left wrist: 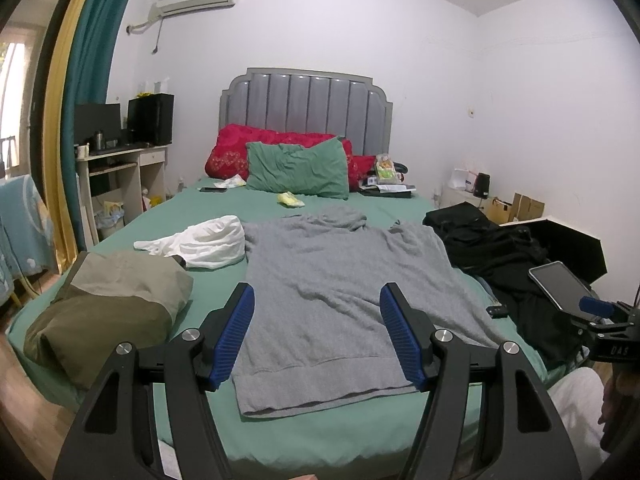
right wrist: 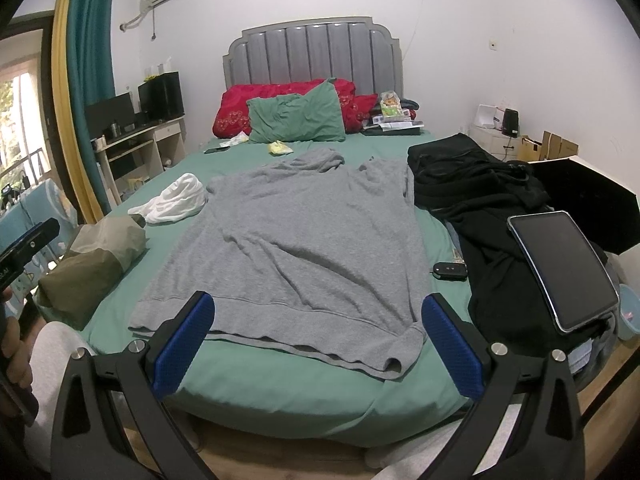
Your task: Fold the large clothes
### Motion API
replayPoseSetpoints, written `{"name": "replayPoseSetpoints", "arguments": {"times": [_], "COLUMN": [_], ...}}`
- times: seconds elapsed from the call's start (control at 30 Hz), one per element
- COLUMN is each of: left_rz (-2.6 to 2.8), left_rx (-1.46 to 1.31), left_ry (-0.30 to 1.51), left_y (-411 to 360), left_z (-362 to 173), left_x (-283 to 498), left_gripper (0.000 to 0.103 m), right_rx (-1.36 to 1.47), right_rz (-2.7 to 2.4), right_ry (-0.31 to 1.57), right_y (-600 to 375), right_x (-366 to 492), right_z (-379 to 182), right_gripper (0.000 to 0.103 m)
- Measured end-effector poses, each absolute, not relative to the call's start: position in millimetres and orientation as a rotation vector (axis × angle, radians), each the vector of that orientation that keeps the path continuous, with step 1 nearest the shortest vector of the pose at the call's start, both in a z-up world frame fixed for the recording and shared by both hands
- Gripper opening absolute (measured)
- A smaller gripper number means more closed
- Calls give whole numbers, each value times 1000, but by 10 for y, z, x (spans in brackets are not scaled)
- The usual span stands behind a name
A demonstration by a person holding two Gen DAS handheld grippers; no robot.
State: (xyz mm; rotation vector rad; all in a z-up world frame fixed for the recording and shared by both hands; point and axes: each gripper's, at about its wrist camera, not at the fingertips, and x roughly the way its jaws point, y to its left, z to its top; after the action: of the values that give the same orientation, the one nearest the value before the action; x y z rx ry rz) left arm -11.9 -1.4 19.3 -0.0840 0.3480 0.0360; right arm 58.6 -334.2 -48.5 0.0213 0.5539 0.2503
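A large grey sweater [left wrist: 332, 292] lies spread flat on the green bed [left wrist: 304, 436], hem toward me, neck toward the headboard. It also shows in the right wrist view [right wrist: 296, 240] on the bed sheet [right wrist: 280, 384]. My left gripper [left wrist: 317, 300] is open and empty, held above the hem near the foot of the bed. My right gripper [right wrist: 318, 310] is open and empty, hovering over the hem's near edge. The right gripper's body shows at the right edge of the left wrist view [left wrist: 608, 328].
An olive folded garment [left wrist: 108, 308] and a white cloth [left wrist: 200, 242] lie left of the sweater. A black clothes pile [right wrist: 480, 200], a tablet [right wrist: 564, 268] and a key fob [right wrist: 450, 270] lie right. Pillows [left wrist: 298, 168] sit at the headboard. A desk [left wrist: 120, 168] stands left.
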Motion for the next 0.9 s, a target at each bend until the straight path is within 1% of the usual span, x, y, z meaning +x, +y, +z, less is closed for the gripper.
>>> {"name": "replayPoseSetpoints", "arguments": {"times": [0.9], "left_rz": [41], "left_rx": [-62], "left_ry": [336], "left_y": [-30], "left_z": [225], "left_x": [-150], "left_gripper": [69], "right_rx": [41], "right_rz": [250], "right_ry": [553], "right_y": [-3382], "right_x": [557], "right_z": [-441], "right_gripper": [102]}}
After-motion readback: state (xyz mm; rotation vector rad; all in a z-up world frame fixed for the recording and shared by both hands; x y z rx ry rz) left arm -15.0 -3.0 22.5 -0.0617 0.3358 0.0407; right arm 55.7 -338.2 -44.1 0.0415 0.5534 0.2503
